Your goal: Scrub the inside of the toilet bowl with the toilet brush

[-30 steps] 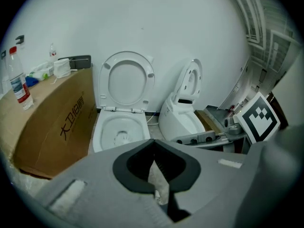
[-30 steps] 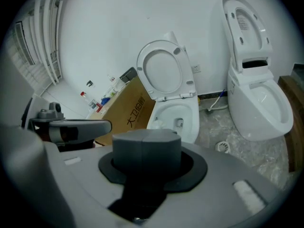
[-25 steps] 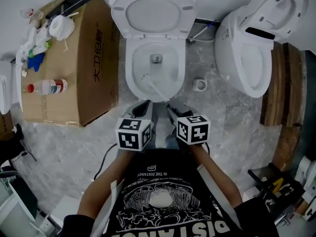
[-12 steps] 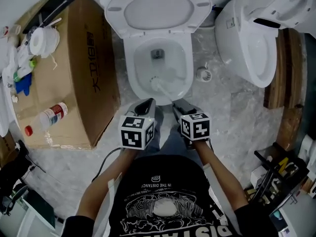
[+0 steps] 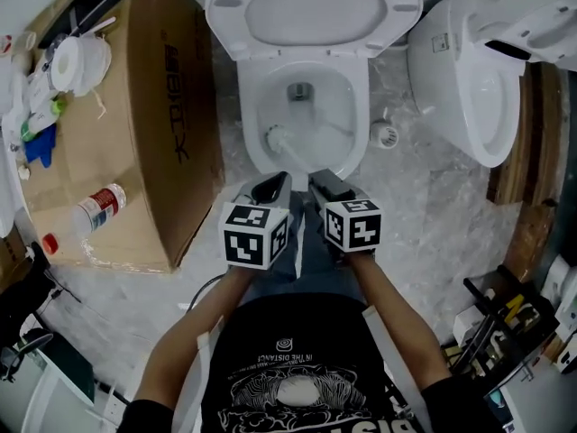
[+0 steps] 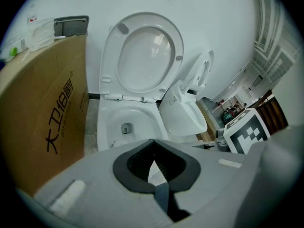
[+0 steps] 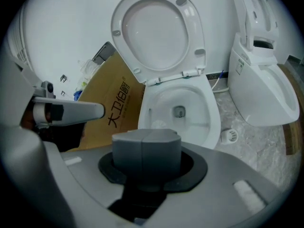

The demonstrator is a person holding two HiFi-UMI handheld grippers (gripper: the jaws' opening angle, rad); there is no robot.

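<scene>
The open toilet (image 5: 359, 79) stands straight ahead, lid up, bowl (image 6: 124, 118) (image 7: 186, 99) pale and wet. A white toilet brush (image 5: 276, 137) rests its head low on the bowl's left inner wall, and the handle slants back to my right gripper (image 5: 323, 184). That gripper's jaws (image 7: 146, 140) are shut, and they hide the handle in the right gripper view, where only the brush head (image 7: 159, 124) shows. My left gripper (image 5: 270, 188) (image 6: 152, 142) hovers beside it over the front rim, its jaws shut and empty.
A large cardboard box (image 5: 144, 133) stands against the toilet's left side, with a bottle (image 5: 86, 213) and small items on top. A second toilet (image 5: 469, 88) stands at the right. A round floor drain (image 5: 388, 136) lies between them.
The brush head has swept from the bowl's front to its left inner wall. Both grippers have come closer to the front rim.
</scene>
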